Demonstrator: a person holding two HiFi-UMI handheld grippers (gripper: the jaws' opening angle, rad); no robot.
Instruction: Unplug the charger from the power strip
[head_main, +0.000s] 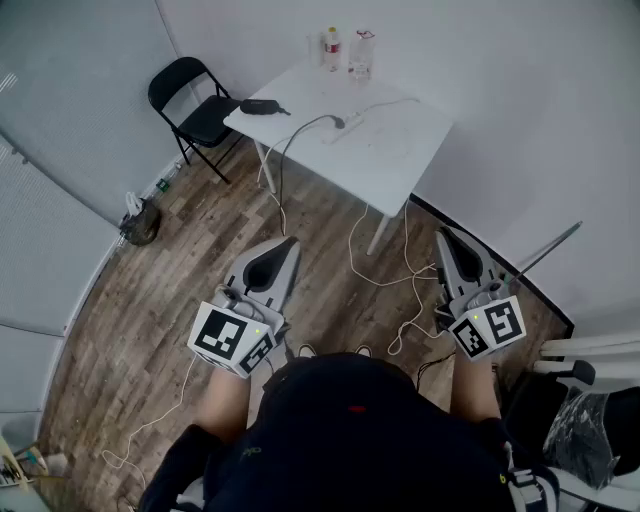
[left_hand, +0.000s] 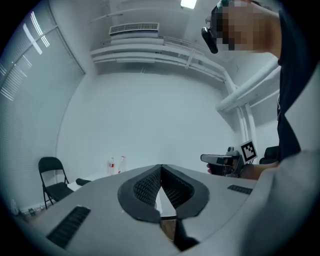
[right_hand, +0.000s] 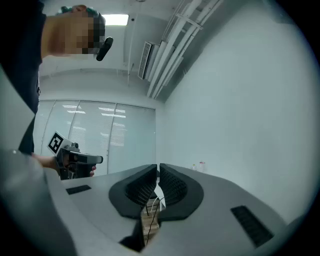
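The power strip lies toward the back of the white desk, a dark plug seated at its left end; a black charger brick rests at the desk's left corner, near a folding chair. Well short of the desk, over the wood floor, the left hand-held gripper and the right hand-held gripper are held level, each with its jaws pressed together and nothing between them.
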